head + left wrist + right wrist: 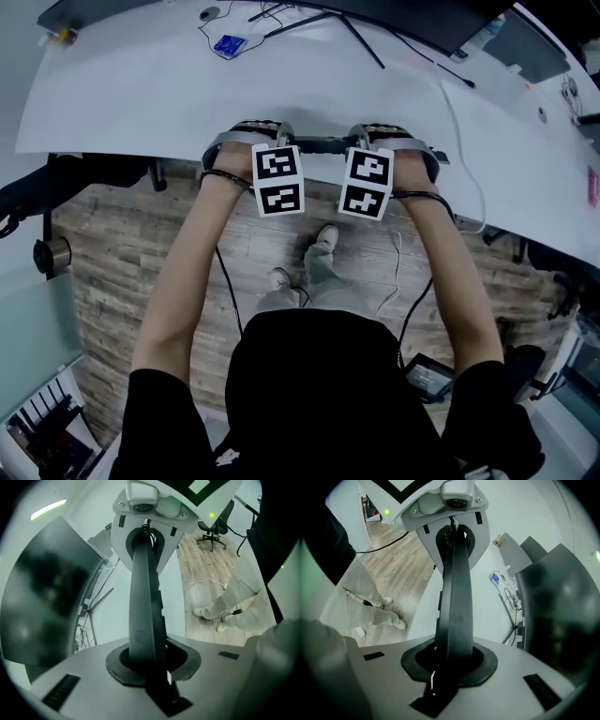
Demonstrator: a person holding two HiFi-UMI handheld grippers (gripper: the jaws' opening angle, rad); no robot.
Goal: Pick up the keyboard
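Overhead, the scene is viewed from a camera worn on the person's head and aimed steeply down. At the far left, a brown wood-plank floor [112, 262] is seen. Above it, a broad white curved desk [122, 94] is spread across the top of the view. On the desk, left of centre, a small blue object [229, 45] is laid among thin black cables [214, 28].

The left tool [246, 142] is held at the desk's near edge, at the end of a bare forearm, and is pointed steeply down. Its jaws are pinched on the left end of a long, thin black keyboard [323, 145]. The keyboard is carried between the two tools over the desk's near edge. It is turned so that only its narrow side is seen from above. In the left gripper view it is shown as a dark slab running from the jaws away to the other tool.

The right tool [394, 142] is clamped in the same way on the keyboard's right end, as is shown in the right gripper view. Further right, a thin white cable [466, 141] is trailed across the desk and over its edge.
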